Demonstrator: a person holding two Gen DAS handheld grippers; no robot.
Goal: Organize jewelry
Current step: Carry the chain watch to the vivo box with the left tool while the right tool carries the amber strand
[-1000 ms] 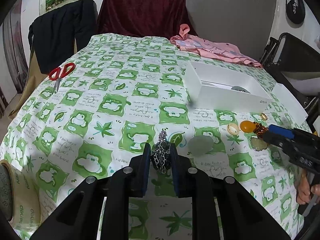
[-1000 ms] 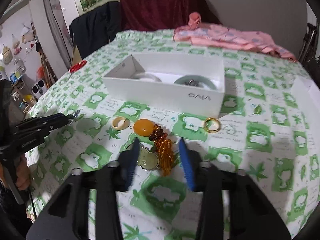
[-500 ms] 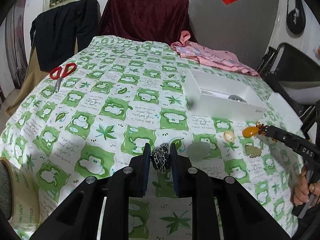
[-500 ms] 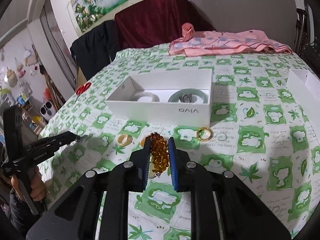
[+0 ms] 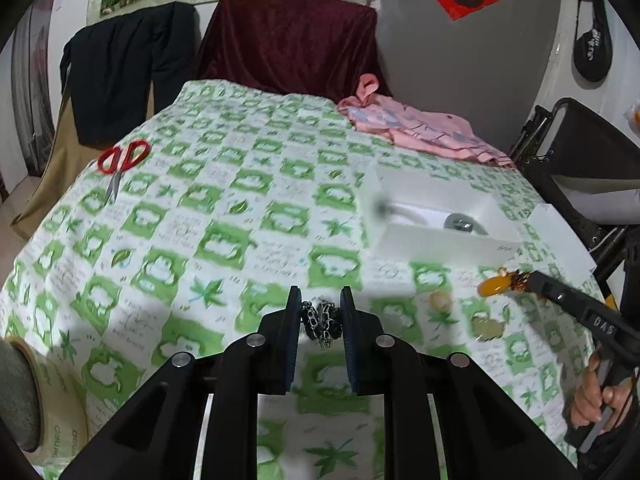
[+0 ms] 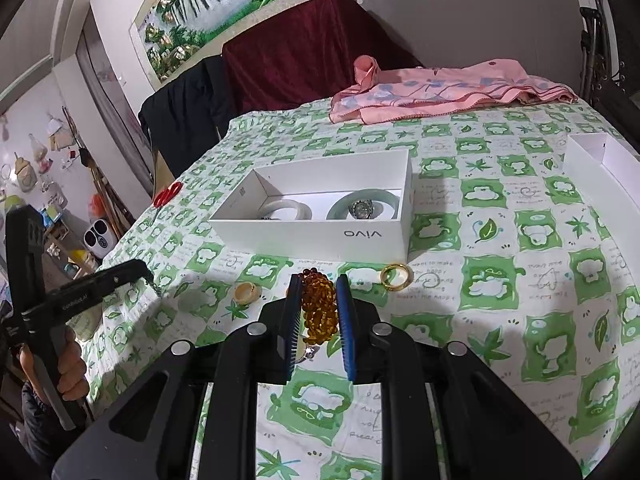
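Observation:
My left gripper (image 5: 320, 304) is shut on a silver chain (image 5: 320, 322) and holds it above the green-patterned tablecloth. My right gripper (image 6: 318, 300) is shut on an amber bead bracelet (image 6: 319, 308), lifted off the cloth; its orange pendant (image 5: 494, 286) hangs from the right gripper in the left wrist view. The open white box (image 6: 316, 232) holds two pale bangles (image 6: 286, 212) and a silver watch (image 6: 361, 209). A gold ring (image 6: 395, 276), a cream ring (image 6: 247, 292) and a gold pendant (image 5: 488, 328) lie on the cloth in front of the box.
Red scissors (image 5: 120, 164) lie at the far left. A pink cloth (image 6: 440, 92) lies at the back of the table. A white box lid (image 6: 600, 168) sits at the right edge. A tape roll (image 5: 36, 400) stands at the near left.
My right gripper closed on the amber bracelet and lifted it off the cloth. My left gripper rose with the silver chain held in it.

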